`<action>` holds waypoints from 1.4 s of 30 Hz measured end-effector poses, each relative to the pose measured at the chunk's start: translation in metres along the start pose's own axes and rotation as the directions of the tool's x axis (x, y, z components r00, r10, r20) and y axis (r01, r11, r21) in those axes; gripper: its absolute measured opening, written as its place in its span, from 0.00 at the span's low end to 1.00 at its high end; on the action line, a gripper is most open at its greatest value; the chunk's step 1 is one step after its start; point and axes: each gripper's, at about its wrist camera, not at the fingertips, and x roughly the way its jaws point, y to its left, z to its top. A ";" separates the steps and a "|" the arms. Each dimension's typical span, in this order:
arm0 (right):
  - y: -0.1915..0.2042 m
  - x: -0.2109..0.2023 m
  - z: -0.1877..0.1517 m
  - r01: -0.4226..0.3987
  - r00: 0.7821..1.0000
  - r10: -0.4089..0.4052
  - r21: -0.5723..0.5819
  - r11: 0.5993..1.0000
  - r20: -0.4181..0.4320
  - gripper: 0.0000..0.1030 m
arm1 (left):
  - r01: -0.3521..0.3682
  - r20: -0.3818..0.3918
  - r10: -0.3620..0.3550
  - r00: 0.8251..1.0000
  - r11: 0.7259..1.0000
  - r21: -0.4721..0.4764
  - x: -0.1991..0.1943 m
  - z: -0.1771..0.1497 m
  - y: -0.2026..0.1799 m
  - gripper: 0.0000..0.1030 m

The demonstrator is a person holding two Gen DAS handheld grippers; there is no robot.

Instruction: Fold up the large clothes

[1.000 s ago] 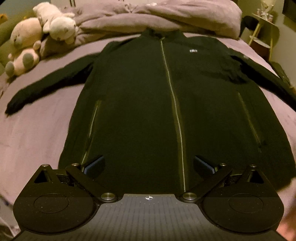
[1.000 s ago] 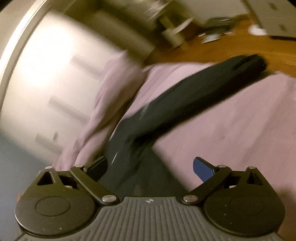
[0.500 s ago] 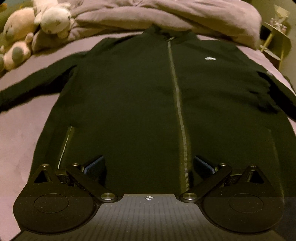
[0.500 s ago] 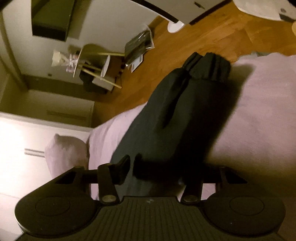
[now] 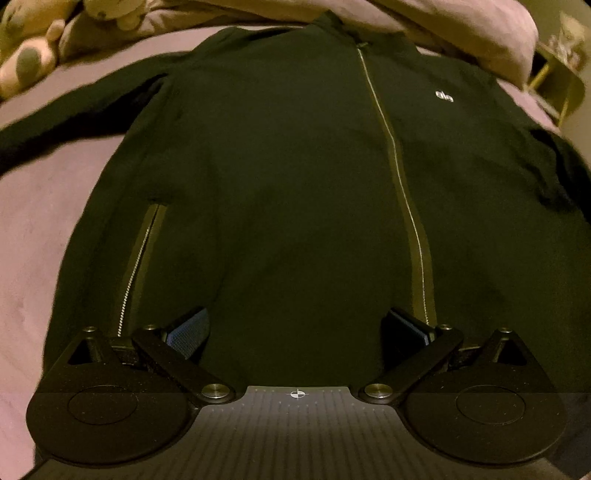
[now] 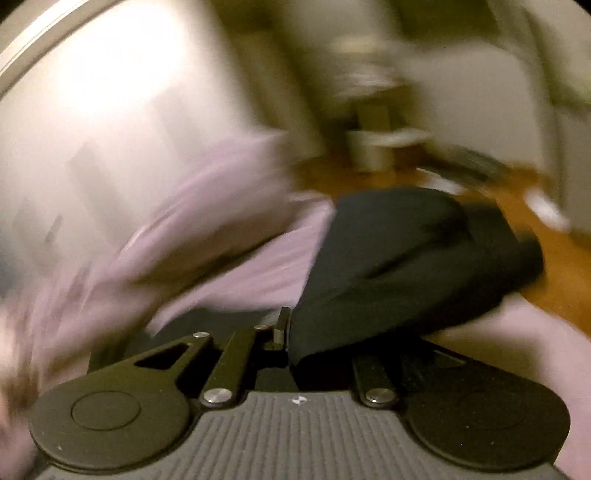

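Observation:
A black zip-up jacket (image 5: 295,166) lies face up and spread flat on a lilac bed sheet (image 5: 40,229), collar at the far end. My left gripper (image 5: 295,328) is open and hovers just above the jacket's lower front, left of the main zip (image 5: 402,192). My right gripper (image 6: 291,332) is shut on the jacket's right sleeve (image 6: 406,258). The dark cloth bunches between its jaws and drapes away over the bed edge. The right wrist view is blurred by motion.
Soft toys (image 5: 33,48) lie at the far left by a lilac pillow or duvet (image 5: 443,22). A small side table (image 5: 557,77) stands at the far right. Beyond the bed edge in the right wrist view is wooden floor (image 6: 565,273).
My left gripper moved forward and lower over the jacket body. My right gripper closed on the sleeve and has swung with it; its view turned sharply.

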 end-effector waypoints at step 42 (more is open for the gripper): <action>0.010 -0.012 -0.110 -0.243 0.880 0.295 0.182 0.953 -0.372 0.36 | 0.619 0.035 -0.653 0.757 0.699 -0.357 0.066 0.110 -0.019 0.63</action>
